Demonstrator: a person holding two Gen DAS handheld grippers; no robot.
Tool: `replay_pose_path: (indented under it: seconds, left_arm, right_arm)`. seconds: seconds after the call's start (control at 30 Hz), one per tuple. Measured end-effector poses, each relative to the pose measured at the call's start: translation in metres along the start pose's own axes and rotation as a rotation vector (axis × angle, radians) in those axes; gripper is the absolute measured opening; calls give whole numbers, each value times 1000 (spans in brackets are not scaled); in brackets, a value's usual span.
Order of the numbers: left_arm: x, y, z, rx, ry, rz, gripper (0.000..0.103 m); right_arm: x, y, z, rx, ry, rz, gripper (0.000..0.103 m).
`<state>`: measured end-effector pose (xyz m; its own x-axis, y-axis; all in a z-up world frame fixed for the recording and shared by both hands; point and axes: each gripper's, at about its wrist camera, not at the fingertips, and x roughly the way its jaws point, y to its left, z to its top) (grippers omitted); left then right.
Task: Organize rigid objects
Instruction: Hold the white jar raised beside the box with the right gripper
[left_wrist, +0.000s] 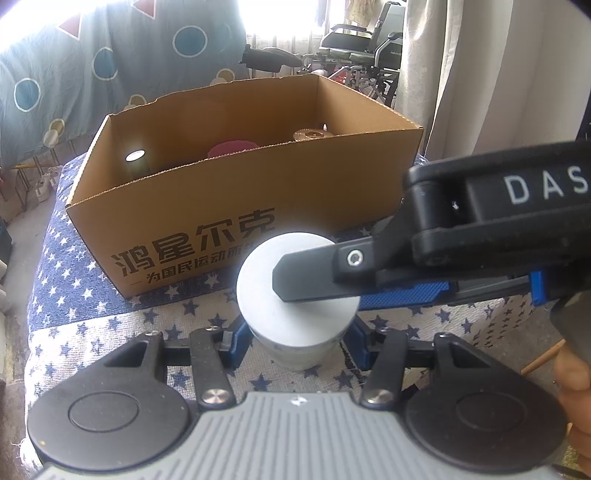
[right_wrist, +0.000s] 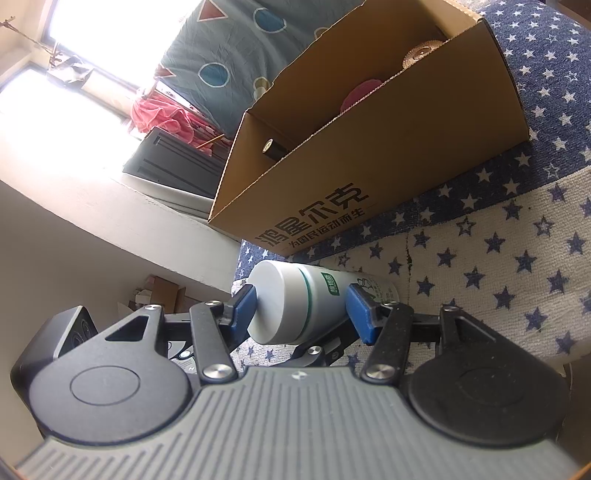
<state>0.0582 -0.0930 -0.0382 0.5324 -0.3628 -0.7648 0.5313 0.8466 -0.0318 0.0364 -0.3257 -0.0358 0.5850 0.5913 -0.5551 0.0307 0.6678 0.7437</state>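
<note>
Nearest, the left gripper (left_wrist: 297, 341) has its 2 blue pads flanking the white bottle (left_wrist: 297, 291); whether they pinch it I cannot tell. The right gripper (right_wrist: 301, 310) spans the same bottle end to end, 1 pad on the cap and 1 against the body, apparently clenched. The bottle stands on the star-print cloth (left_wrist: 92, 332), just near of the cardboard box (left_wrist: 229, 221). Judged step: picking up. Next: lift clear of the near wall, then lower inside beside the red item (left_wrist: 231, 149).

Bright windows (right_wrist: 74, 48), beige curtains (left_wrist: 480, 74), wheelchair (left_wrist: 362, 48), star-patterned cloth (left_wrist: 74, 258).
</note>
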Motion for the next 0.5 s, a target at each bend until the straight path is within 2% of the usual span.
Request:
replay_pose_path:
  seconds: [0.5]
  left_arm:
    - [-1, 0, -3, -9, 0, -2, 54]
  right_arm:
    - [3, 1, -2, 0, 4, -2, 56]
